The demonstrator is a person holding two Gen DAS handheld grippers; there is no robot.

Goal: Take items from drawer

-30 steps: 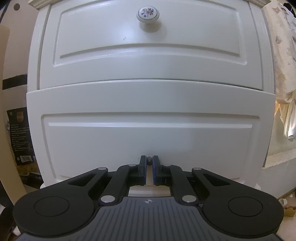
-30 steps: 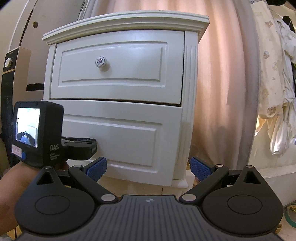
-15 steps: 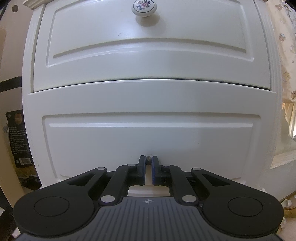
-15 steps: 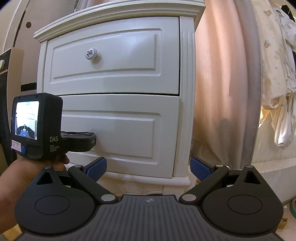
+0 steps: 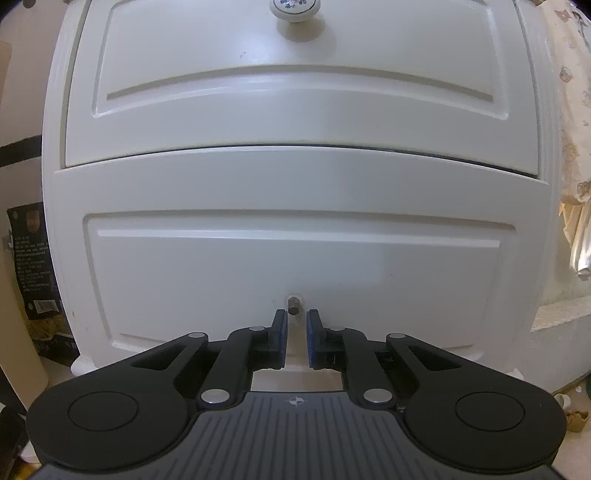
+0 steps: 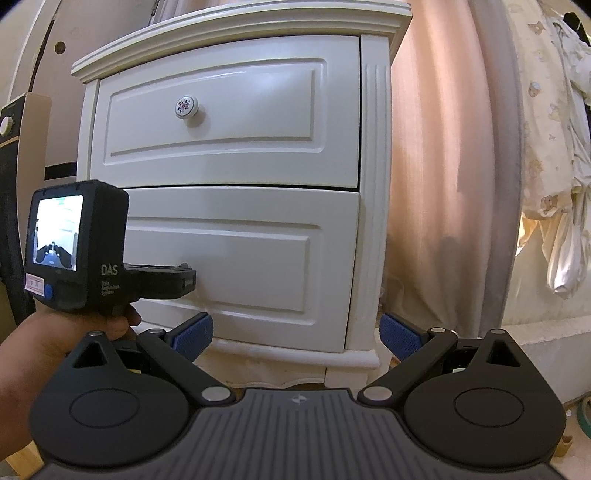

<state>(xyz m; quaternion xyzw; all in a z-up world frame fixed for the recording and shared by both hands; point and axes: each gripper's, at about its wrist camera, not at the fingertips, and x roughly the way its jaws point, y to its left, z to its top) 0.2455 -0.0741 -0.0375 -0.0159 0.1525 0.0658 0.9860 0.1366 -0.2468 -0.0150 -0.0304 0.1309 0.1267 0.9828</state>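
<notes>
A white nightstand has two drawers. The lower drawer (image 5: pixel 295 236) is closed, flush with the frame in the right wrist view (image 6: pixel 240 258). It has only a small metal stud (image 5: pixel 294 304) where a knob would sit. My left gripper (image 5: pixel 295 323) is slightly open just in front of the stud, which sits free between and beyond the fingertips. The upper drawer (image 5: pixel 295 74) is shut and carries a floral ceramic knob (image 5: pixel 294 8). My right gripper (image 6: pixel 295 332) is wide open and empty, held back to the right of the nightstand front. The left gripper's body (image 6: pixel 77 251) shows in the right wrist view.
A pink curtain (image 6: pixel 443 166) hangs right of the nightstand. Pale printed bedding (image 6: pixel 546 184) lies further right. A dark printed box (image 5: pixel 35 269) stands to the left of the nightstand. Small bits lie on the floor at the lower right (image 5: pixel 576 417).
The lower drawer went from slightly pulled out to pushed in flush. My left gripper let go of the stud and opened a little. The right gripper moved closer and stayed open.
</notes>
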